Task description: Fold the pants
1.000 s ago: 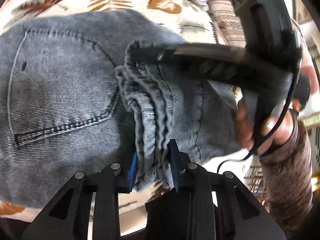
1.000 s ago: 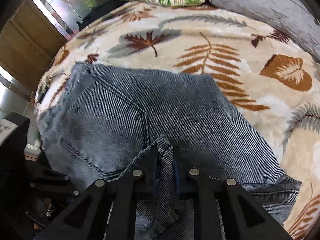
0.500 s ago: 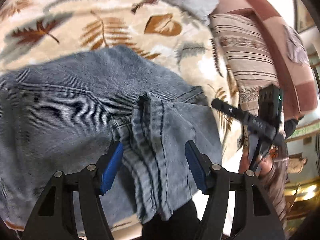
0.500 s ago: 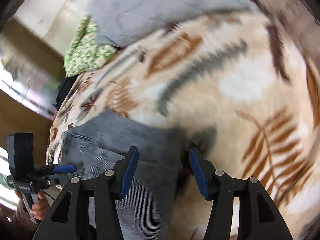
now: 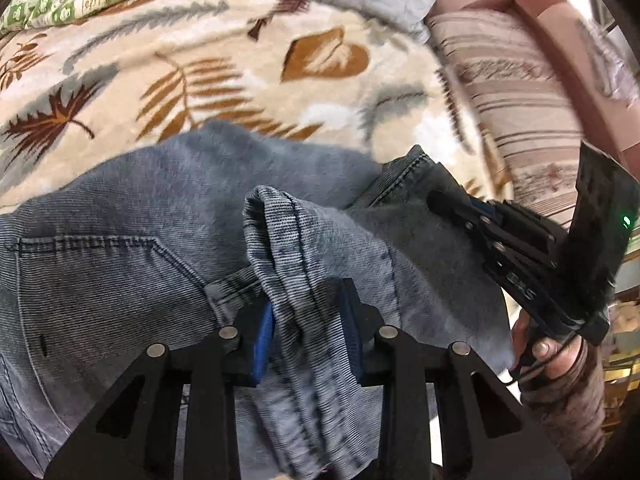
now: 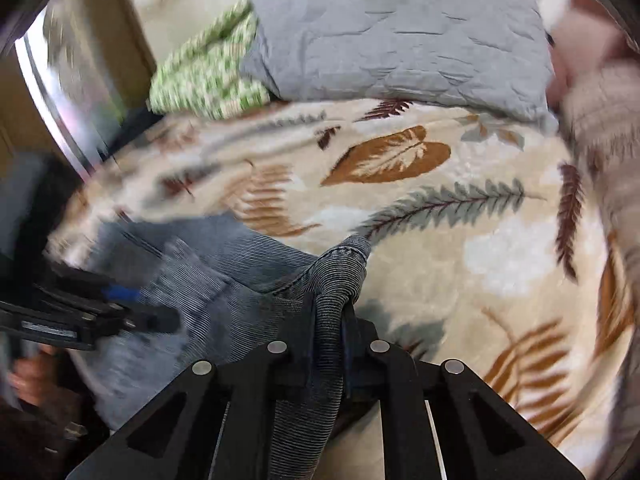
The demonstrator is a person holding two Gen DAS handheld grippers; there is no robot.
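Denim, grey-blue and already doubled over, is the material under work: the pants (image 5: 132, 248) lie on a leaf-printed blanket (image 5: 192, 60), with the near edge of the stack gathered upward in two places.

Left gripper (image 5: 308, 332): the jaws are closing, and the blue pads press a bunched ridge of denim from both sides. This ridge rises straight ahead of the fingers, toward the far side of the blanket.

Right gripper (image 6: 326, 340): the jaws are drawn fully together on a narrow rope of denim, which stands upright between them and ends in a rounded fold just ahead.

Governing relation: both grip points sit on the same near edge of the garment, the right gripper toward the hem-like corner, the left nearer the back pocket. The body of the pants extends away from both grippers. A grey pillow (image 6: 400, 28) and a green patterned cloth (image 6: 200, 76) lie at the far end, well apart from the denim.

Judgement: the next fold carries the held edge forward over the flat part. Both hands must advance together, or the edge skews.
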